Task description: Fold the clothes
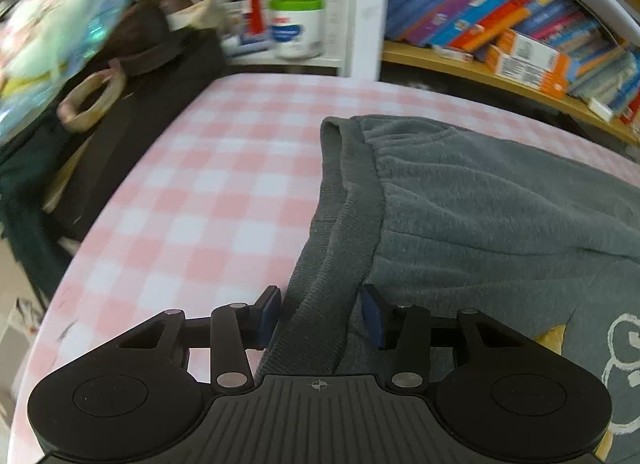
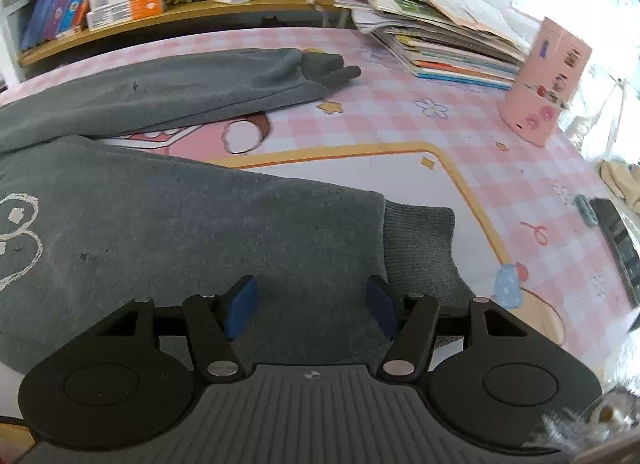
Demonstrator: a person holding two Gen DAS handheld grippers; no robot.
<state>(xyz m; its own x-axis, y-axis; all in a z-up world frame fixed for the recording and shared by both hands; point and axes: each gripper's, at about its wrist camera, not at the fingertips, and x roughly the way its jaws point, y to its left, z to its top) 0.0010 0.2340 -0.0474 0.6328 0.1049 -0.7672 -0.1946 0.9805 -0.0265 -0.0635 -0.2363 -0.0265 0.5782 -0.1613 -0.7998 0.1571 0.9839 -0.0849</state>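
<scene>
1. Your left gripper (image 1: 320, 316) has its jaws apart, and the ribbed waistband (image 1: 332, 224) of the grey trousers (image 1: 480, 204) runs right between the two blue pads. The pads stand on each side of the band, and I judge that they do not press it yet.
2. Your right gripper (image 2: 312, 304) also has its jaws apart. The fabric of the near trouser leg (image 2: 200, 224) lies under and between them, and the ribbed cuff (image 2: 420, 248) is just outside the right jaw. Nothing is held there.
3. The trousers lie flat on the pink checked tablecloth (image 1: 200, 184). The far leg (image 2: 180, 84) is stretched out well beyond the right jaws, apart from the near leg.
4. For a good grip, lower each gripper until the lower pad goes under the edge of the cloth, then close. Take both layers of the waistband, not only the top one.
5. Consider moving the right jaws a little toward the cuff, so that the leg end does not hang down when you lift.
6. Lift both sides together and keep the fabric tight between the grippers, so that the fold line stays straight.
7. The pink cup (image 2: 544, 84) and the stack of books (image 2: 440, 36) stand beyond the right jaws; keep the cloth away from them.
</scene>
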